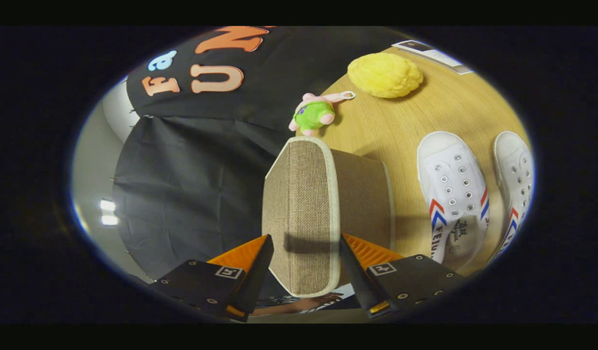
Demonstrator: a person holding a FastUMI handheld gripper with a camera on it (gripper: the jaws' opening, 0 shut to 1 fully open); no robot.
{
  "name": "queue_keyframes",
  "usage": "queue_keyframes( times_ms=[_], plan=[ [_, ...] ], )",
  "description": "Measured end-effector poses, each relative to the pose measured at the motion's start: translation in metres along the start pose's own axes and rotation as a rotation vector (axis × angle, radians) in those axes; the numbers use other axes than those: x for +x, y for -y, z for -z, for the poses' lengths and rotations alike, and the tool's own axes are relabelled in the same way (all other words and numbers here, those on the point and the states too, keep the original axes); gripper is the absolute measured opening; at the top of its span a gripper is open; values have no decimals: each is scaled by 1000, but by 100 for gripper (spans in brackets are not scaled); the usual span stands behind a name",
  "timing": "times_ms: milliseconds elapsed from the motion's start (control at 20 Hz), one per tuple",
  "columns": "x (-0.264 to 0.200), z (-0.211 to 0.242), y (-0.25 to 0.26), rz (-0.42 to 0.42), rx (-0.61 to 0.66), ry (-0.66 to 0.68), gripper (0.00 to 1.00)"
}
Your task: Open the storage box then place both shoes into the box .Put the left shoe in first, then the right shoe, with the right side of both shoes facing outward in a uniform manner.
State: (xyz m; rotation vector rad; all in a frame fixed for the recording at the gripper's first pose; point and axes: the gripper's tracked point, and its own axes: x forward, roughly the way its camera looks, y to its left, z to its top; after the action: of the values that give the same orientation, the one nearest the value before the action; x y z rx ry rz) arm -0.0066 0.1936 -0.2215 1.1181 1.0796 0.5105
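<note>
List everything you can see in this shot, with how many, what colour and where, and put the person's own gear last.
Storage box: one, tan woven fabric with pale trim, between the claw's fingers, its panel reaching ahead of them.
Shoes: two, white with red and blue stripes, side by side on the table beside the box.
Plush toy: one, pink and green, on the table just beyond the box.
Fluffy pad: one, yellow, farther back on the table.
Card: one, pale, behind the yellow pad.
Table: one, light wood.
Hand: one, under the box's near end.
Claw: one, fingers either side of the box panel; contact unclear.
</note>
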Motion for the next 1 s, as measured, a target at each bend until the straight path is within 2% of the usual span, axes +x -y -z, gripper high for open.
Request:
queue_keyframes(
  times_ms=[150,300,500,550,600,700,850,1000],
  plan=[
    [0,3,-16,-52,-16,-7,62],
    [-4,4,-46,-121,-1,-26,59],
    [-8,5,-100,-211,-62,-31,57],
    [-5,0,-112,-223,-77,-4,52],
    [-1,-4,-120,-222,-102,18,40],
    [14,-3,-130,-211,-128,8,36],
    [34,4,-167,-252,-136,-12,26],
    [49,13,-201,-275,-203,-8,17]
  ],
)
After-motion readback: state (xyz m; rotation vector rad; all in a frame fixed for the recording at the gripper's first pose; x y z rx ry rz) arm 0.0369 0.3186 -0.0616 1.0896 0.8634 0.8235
